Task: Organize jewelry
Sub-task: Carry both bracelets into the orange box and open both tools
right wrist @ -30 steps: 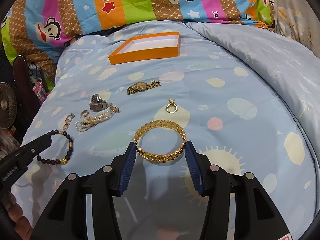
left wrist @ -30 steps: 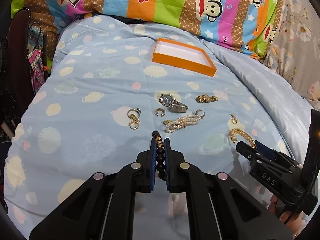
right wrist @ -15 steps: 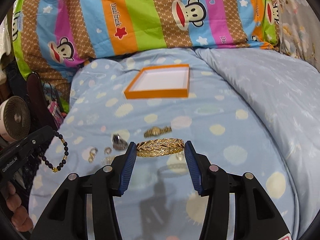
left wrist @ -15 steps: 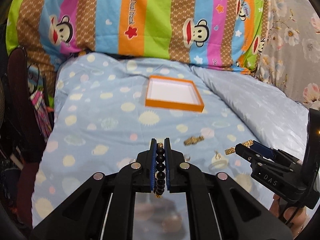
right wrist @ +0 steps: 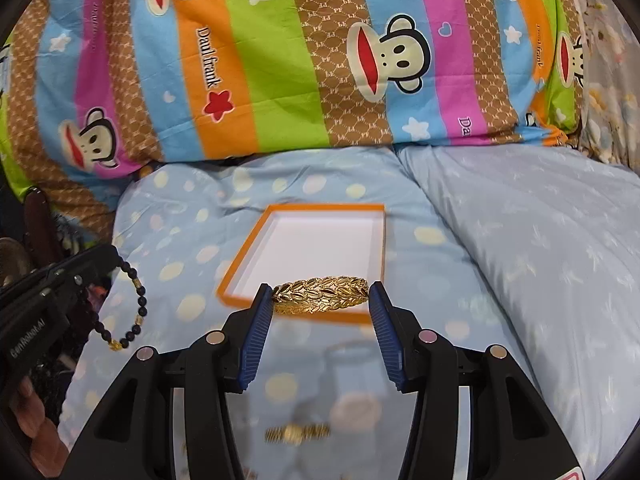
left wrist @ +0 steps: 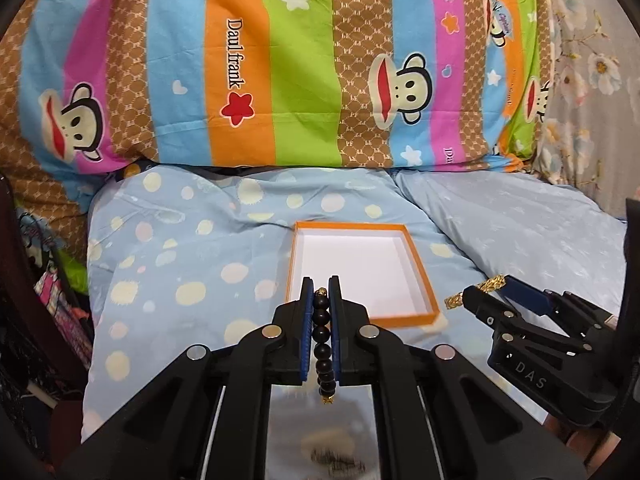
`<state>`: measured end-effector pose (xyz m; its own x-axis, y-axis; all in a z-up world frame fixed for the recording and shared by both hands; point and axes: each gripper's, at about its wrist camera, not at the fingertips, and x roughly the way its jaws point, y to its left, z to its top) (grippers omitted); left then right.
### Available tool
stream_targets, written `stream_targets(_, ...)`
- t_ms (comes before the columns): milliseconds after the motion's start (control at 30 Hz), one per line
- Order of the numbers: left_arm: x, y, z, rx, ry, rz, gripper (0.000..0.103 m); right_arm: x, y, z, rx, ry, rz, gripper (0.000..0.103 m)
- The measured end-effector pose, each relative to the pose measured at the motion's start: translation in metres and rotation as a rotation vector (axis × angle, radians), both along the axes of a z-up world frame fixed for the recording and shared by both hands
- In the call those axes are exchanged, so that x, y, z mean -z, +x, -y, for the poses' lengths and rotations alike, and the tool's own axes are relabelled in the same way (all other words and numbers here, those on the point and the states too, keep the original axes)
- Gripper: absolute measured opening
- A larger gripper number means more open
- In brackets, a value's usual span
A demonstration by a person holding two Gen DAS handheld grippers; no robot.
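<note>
My left gripper (left wrist: 321,292) is shut on a black bead bracelet (left wrist: 323,340) with gold beads, held in the air before the near left corner of the orange tray (left wrist: 420,264), which has a white inside. The bracelet also hangs at the left of the right wrist view (right wrist: 136,308). My right gripper (right wrist: 320,300) is shut on a gold leaf-pattern bangle (right wrist: 320,294), held flat above the tray's near edge (right wrist: 248,256). The bangle's edge shows in the left wrist view (left wrist: 476,292).
The tray lies on a light blue spotted duvet (left wrist: 180,264). A striped monkey-print pillow (left wrist: 304,64) stands behind it. A gold watch (right wrist: 298,434) lies blurred on the bed below my right gripper. Dark clutter (left wrist: 36,312) is off the bed's left edge.
Both grippers have lifted their bracelets off the bed and moved forward toward the orange tray, which now sits much closer. The other jewelry has dropped out of view below.
</note>
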<state>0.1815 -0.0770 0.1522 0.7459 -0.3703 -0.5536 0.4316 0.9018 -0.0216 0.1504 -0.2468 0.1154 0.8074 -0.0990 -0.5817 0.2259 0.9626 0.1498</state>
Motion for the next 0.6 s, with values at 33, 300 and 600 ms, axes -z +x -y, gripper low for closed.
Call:
stream_targets(33,0.006,0.016,0.007,0.005,-0.001,-0.017,0.007,0.002,0.011,0.004,0.003,0.004,0.002,0.049)
stream_targets(300,0.060,0.106,0.025,-0.019,-0.092,-0.178,0.007,0.048,0.079,0.030,0.001,0.083,-0.037,0.049)
stream_targets(600,0.102,0.131,0.028,0.021,-0.134,-0.173,0.007,0.084,0.096,0.036,-0.011,0.145,-0.076,0.052)
